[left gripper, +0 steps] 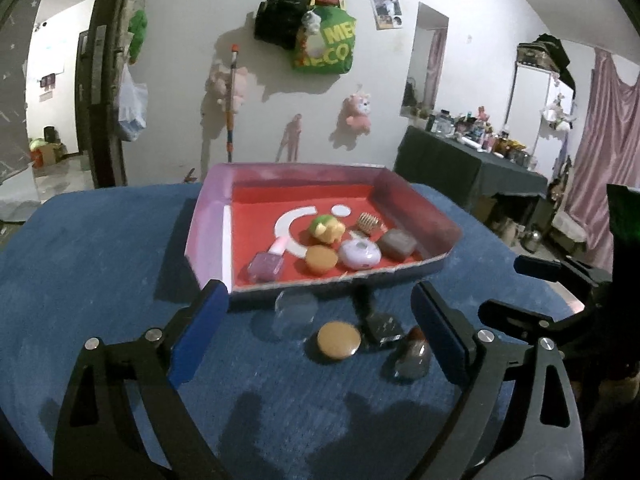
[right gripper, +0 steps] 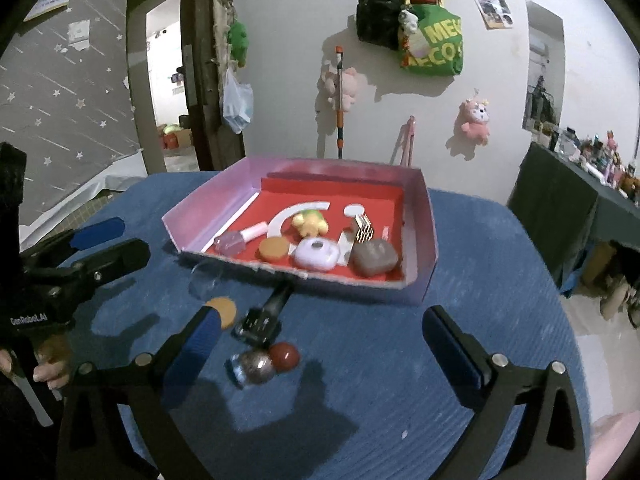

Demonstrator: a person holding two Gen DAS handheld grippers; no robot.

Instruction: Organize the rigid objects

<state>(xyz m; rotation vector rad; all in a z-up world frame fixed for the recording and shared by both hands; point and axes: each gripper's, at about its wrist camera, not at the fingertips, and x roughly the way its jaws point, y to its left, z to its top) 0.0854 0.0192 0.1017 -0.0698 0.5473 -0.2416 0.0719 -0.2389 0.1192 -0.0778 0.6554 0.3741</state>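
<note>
Both tongs, left tongs point(left gripper: 316, 322) and right tongs point(right gripper: 320, 344), hovering wide open, gripping nothing. Tan disc point(left gripper: 339, 340) sitting lower centre, just below the tray point(left gripper: 208, 240), squarely between left tongs' pads.

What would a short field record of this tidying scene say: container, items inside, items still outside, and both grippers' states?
container: pink cardboard tray with red floor on blue cloth-covered table
inside: yellow-green toy, lilac round case, brown block, purple nail polish bottle, tan round lid, gold comb clip
outside: clear glass dish, tan round disc, black square bottle, red-capped round bottle
left gripper: open, empty
right gripper: open, empty
</note>
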